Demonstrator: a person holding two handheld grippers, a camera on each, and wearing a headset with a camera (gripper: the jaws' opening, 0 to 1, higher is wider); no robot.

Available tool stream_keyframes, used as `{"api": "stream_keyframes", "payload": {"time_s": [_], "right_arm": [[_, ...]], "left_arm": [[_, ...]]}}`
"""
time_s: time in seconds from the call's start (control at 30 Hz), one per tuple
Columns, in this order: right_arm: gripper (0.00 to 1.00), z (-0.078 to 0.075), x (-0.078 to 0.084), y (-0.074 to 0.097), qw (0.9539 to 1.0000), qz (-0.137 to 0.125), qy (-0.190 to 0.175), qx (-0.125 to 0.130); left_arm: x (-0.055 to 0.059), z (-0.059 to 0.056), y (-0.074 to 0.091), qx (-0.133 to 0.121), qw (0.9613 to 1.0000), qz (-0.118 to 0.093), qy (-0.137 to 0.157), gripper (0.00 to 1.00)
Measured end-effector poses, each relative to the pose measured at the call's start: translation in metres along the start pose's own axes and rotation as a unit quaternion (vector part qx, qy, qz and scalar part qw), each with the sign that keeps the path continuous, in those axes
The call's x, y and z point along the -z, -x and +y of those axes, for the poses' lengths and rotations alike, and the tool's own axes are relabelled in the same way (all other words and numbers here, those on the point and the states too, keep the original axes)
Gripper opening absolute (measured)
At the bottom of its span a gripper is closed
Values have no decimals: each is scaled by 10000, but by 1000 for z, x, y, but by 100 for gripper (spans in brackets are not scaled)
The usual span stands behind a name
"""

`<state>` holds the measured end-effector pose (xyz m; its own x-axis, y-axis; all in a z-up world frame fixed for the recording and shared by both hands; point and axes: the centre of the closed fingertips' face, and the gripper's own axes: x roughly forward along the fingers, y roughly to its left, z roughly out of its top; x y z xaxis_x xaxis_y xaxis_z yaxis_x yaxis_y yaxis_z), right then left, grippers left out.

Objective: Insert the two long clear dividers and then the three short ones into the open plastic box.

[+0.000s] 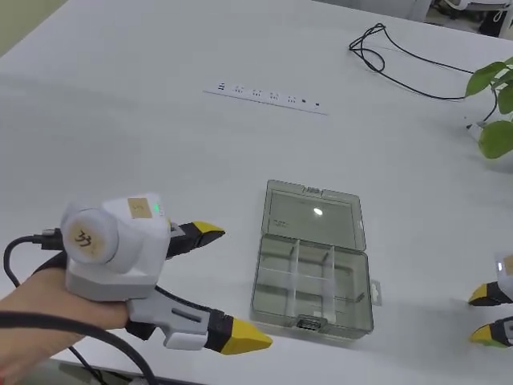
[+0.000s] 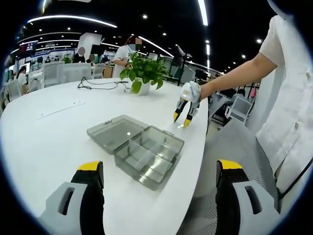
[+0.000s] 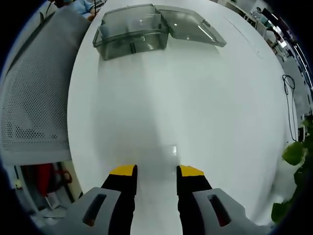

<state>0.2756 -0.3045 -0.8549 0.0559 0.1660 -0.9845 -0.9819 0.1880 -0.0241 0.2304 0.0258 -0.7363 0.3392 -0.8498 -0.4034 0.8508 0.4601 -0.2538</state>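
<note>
Plastic box [image 1: 313,281] sits open on the white table [image 1: 160,144], its lid [image 1: 314,212] flat on the far side and clear dividers [image 1: 296,269] standing inside. The left gripper [image 1: 238,287] hovers left of the box with jaws spread wide. The right gripper [image 1: 478,316] hangs well to the box's right, jaws narrowly parted, gripping nothing.

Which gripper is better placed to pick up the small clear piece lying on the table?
Right. The clear piece lies just ahead of the right gripper, jaws open; the left gripper is on the far side of the box.
</note>
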Motion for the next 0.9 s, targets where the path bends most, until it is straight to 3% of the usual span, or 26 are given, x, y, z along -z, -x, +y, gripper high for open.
{"api": "stream_keyframes", "payload": {"time_s": [0.2,0.5,0.6,0.67,0.9], "right_arm": [[33,2,-11,8,9997,-196,-54,138],[33,4,-49,36,9968,-673,-13,435],[33,7,-71,51,9942,-917,-6,556],[33,4,-75,53,9932,-1005,1,595],[33,20,-127,85,9870,-1420,159,736]], "left_arm": [[0,-1,0,3,10000,-14,-2,98],[-6,-2,0,14,10000,-59,-18,97],[-9,-4,0,25,10000,-80,-31,97],[-11,-5,-1,40,9999,-96,-33,97],[-19,-11,-6,103,9998,-138,-75,97]]}}
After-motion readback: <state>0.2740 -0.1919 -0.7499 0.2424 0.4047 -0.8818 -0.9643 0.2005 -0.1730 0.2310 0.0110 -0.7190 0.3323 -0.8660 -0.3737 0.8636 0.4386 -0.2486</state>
